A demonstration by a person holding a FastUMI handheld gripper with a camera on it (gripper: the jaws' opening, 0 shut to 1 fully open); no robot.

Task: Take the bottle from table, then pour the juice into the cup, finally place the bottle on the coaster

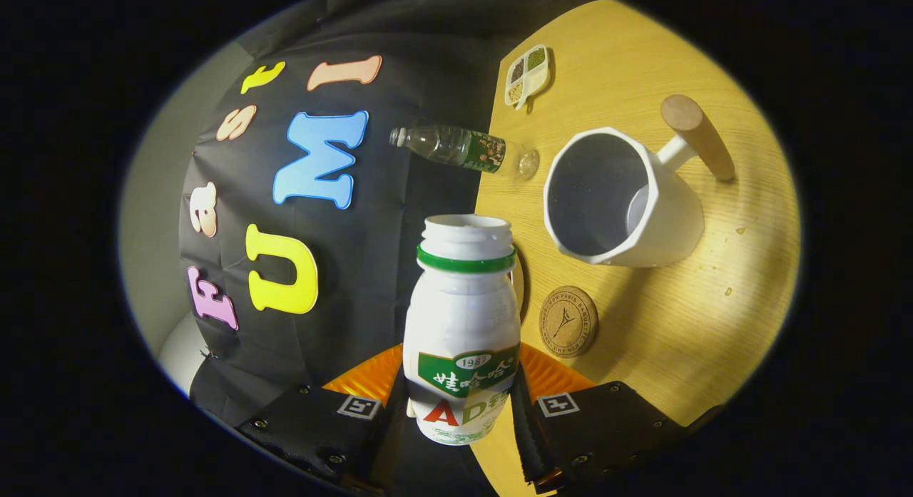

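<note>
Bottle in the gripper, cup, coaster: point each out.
bottle [462, 319], gripper view, white body between the fingers
cup [667, 226], gripper view, outer wall
coaster [568, 321], gripper view, centre of the disc

White bottle [462, 326] with green neck ring and green label band; white cup [619, 205], tan wooden handle; brown cork coaster [568, 321]; yellow woodgrain table [677, 326].

A clear plastic bottle [462, 149] with a dark label stands on the wooden bench [713, 319], near its edge by the black cloth wall [371, 269]. Well apart from it, farther along that edge, rests a small white tray [527, 75] split into 4 compartments, each holding grains or seeds of a different colour: green, dark, pale and beige. A few small drops dot the wood.
</note>
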